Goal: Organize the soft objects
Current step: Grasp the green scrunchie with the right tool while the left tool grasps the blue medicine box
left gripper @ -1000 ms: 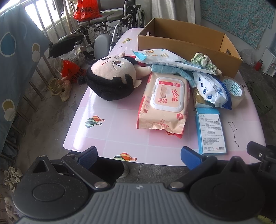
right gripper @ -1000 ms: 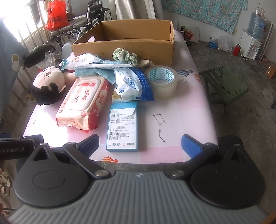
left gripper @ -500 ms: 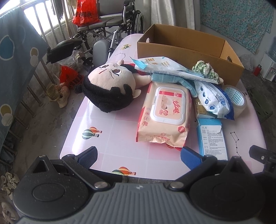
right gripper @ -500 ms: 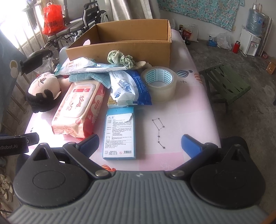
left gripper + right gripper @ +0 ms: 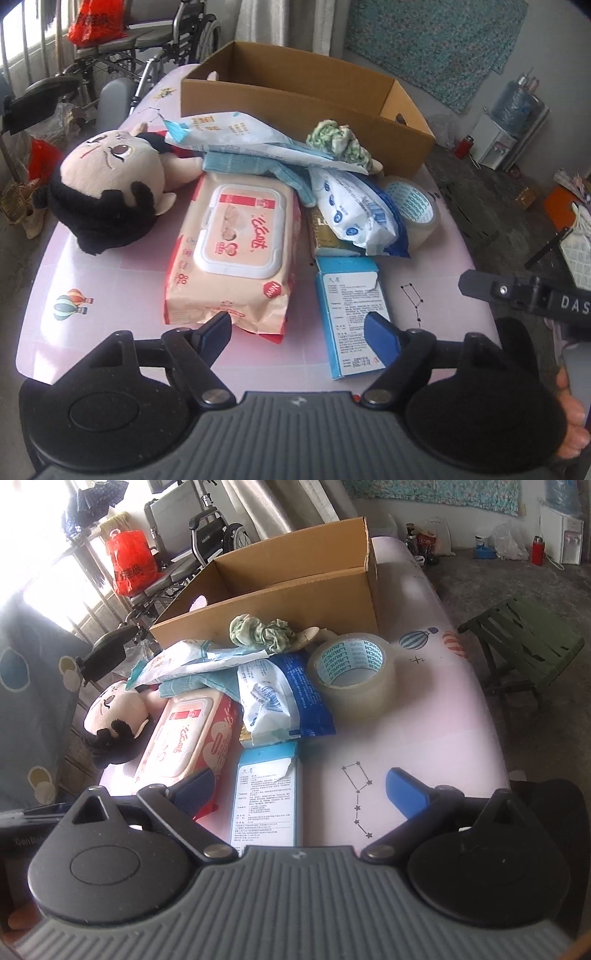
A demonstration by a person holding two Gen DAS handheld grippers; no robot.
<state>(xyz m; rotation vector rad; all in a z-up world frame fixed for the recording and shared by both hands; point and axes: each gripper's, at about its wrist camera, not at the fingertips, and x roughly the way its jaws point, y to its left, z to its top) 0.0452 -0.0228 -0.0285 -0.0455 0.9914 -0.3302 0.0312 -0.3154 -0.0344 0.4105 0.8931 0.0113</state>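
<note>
Both the left hand-held gripper (image 5: 298, 328) and the right hand-held gripper (image 5: 301, 786) hover released over the surface's (image 5: 110, 280) near edge. The plush doll (image 5: 107, 192) lies by the left edge, beside the wet-wipes pack (image 5: 232, 251).

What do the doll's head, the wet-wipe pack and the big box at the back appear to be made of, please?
Doll's head: plush fabric, matte and fuzzy, with furry black hair. Wet-wipe pack: glossy, crinkled plastic film with what looks like a rigid plastic flip lid. Box: plain brown cardboard, matte.
</note>
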